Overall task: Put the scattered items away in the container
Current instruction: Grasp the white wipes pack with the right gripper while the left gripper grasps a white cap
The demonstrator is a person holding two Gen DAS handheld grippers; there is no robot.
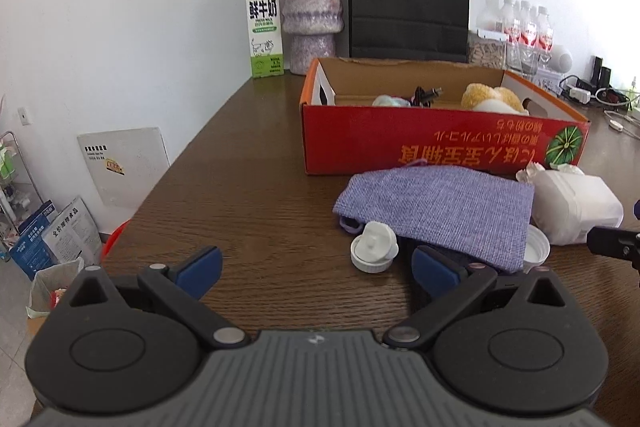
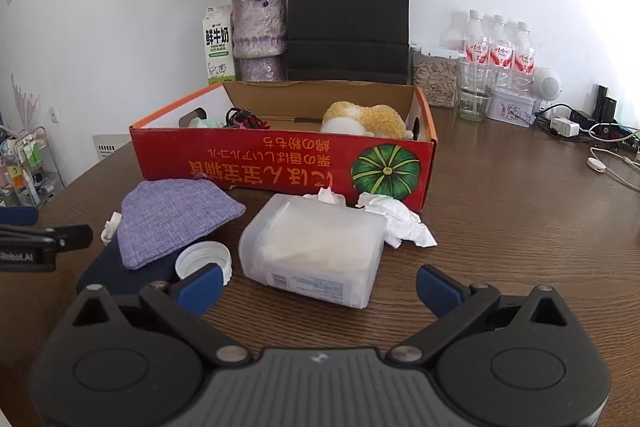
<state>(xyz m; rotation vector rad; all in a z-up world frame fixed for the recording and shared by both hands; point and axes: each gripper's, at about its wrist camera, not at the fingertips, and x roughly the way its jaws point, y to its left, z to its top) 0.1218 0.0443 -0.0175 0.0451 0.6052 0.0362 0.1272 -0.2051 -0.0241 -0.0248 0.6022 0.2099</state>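
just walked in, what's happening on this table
A person holds two grippers over a wooden table, tidying loose items into the red cardboard box. Both the left gripper and right gripper have their jaws open and hold nothing. A plush toy is already inside; the purple pouch, tissue pack, crumpled tissue and white caps remain outside.

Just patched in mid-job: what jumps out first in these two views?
The red cardboard box in the middle of the table, open, with a yellow plush toy already inside. In front of it lie a purple woven pouch, a translucent tissue pack and crumpled tissue. Both tools, left and right, are open and empty.
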